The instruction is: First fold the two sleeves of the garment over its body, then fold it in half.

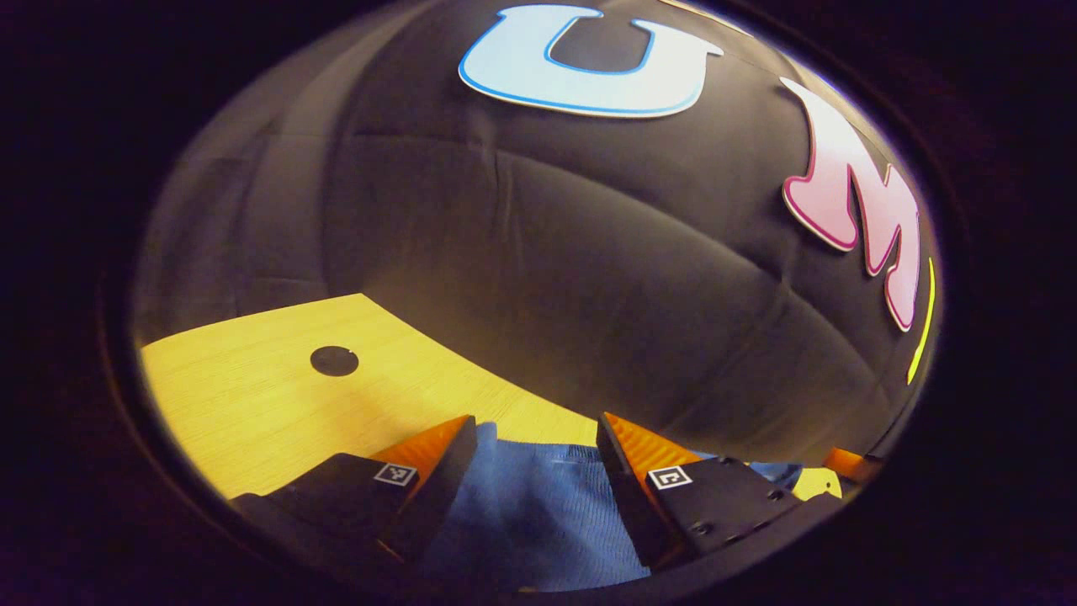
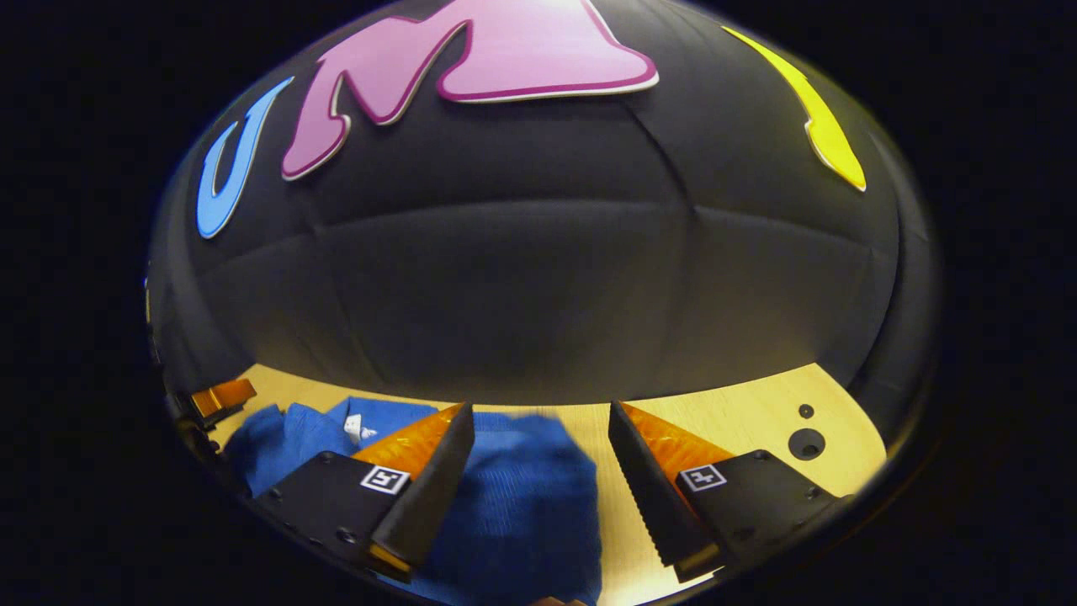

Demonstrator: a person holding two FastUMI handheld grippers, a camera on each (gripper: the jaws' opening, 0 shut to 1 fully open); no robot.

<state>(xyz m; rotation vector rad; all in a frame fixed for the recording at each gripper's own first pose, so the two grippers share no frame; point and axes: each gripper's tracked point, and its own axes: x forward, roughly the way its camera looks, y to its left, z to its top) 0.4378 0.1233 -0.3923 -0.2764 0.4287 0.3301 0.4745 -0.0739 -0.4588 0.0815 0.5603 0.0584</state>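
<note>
A blue knit garment [image 1: 538,513] lies on the wooden table [image 1: 252,396]. In the left gripper view my left gripper [image 1: 536,421] is open just above the cloth, which spreads beneath the gap between its fingers without being pinched. In the right gripper view the garment [image 2: 522,497] is bunched toward the left, with a white label [image 2: 353,429] showing near its far edge. My right gripper [image 2: 540,408] is open over the garment's right edge; one finger is above the cloth, the other above bare table [image 2: 724,421]. The left gripper's fingers [image 2: 220,397] show at the far left.
The black cloth wall rises close behind the table's far edge in both views. A round black hole [image 1: 334,360] sits in the tabletop left of the garment, and two more holes [image 2: 806,443] lie to its right. A finger [image 1: 846,461] of the other gripper peeks in at the right.
</note>
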